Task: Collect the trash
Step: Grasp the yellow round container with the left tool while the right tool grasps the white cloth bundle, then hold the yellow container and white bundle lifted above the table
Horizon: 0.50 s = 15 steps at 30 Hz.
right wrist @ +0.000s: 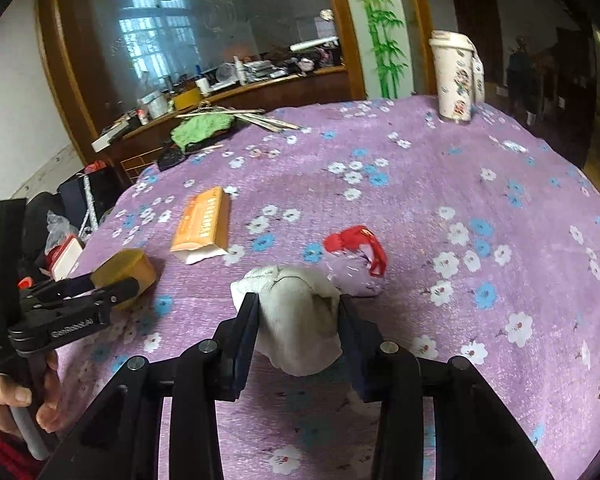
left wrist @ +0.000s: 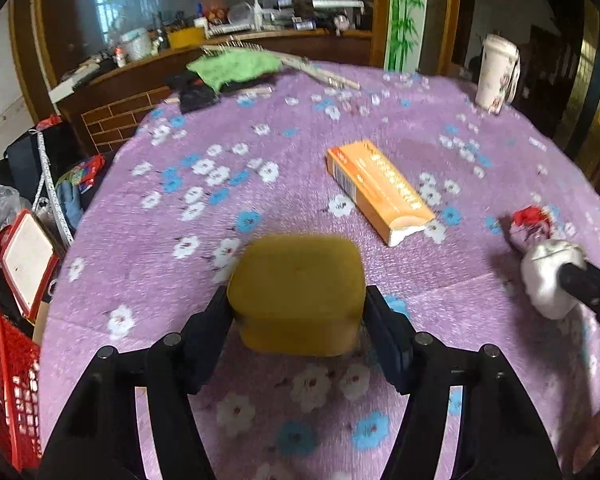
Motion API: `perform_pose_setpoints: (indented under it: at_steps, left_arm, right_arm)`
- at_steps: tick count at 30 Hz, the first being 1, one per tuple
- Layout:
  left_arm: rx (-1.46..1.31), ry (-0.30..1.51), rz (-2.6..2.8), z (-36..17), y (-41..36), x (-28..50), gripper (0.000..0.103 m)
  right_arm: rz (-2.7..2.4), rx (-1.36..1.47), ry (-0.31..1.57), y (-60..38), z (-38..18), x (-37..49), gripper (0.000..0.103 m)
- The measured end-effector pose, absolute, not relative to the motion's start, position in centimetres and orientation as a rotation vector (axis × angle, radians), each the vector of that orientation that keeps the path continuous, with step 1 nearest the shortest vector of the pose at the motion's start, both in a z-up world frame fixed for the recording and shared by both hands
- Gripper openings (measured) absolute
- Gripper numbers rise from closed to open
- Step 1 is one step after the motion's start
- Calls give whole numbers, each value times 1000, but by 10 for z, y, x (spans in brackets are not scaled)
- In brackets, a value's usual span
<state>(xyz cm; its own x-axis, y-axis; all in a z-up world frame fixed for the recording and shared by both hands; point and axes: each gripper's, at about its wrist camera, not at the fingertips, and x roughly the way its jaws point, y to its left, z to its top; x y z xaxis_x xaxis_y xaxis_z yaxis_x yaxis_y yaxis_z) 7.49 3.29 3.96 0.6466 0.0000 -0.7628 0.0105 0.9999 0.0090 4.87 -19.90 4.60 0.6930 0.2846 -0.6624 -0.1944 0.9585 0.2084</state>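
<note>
The mustard-yellow, rounded block of sponge [left wrist: 296, 292] sits on the table between the fingers of my left tongs [left wrist: 300, 316], and both pads look pressed against its sides, so I count it as gripped. My right tongs [right wrist: 298, 320] are clenched on the crumpled white wad of tissue [right wrist: 296, 312], well to the right of the sponge. Just beyond the wad lies a clear plastic wrapper with a red edge [right wrist: 356, 260]. Beyond the sponge and a little right lies the torn orange cardboard box [left wrist: 380, 190], and far past it stands a flowered white cup [left wrist: 496, 74] near the far edge of the purple flowered tablecloth [left wrist: 180, 280].

My worries: the sponge is soft, so a shallow pinch could let it squirm out as I lift. The wad is loose and may shed a piece or drag the wrapper along. The red mesh basket [left wrist: 8, 380] sits off the table to the sponge's left, so a hasty swing could miss its rim
</note>
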Motion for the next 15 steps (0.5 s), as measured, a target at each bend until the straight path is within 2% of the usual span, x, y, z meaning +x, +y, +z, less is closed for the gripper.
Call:
perform_pose_setpoints:
  at_steps: [6, 15]
  left_arm:
    - [-14, 750, 35, 53, 36, 33, 63]
    - [-4, 695, 44, 51, 33, 23, 63]
  right_arm:
    - [335, 54, 713, -179, 52, 37, 42]
    - [355, 26, 704, -172, 50, 36, 42]
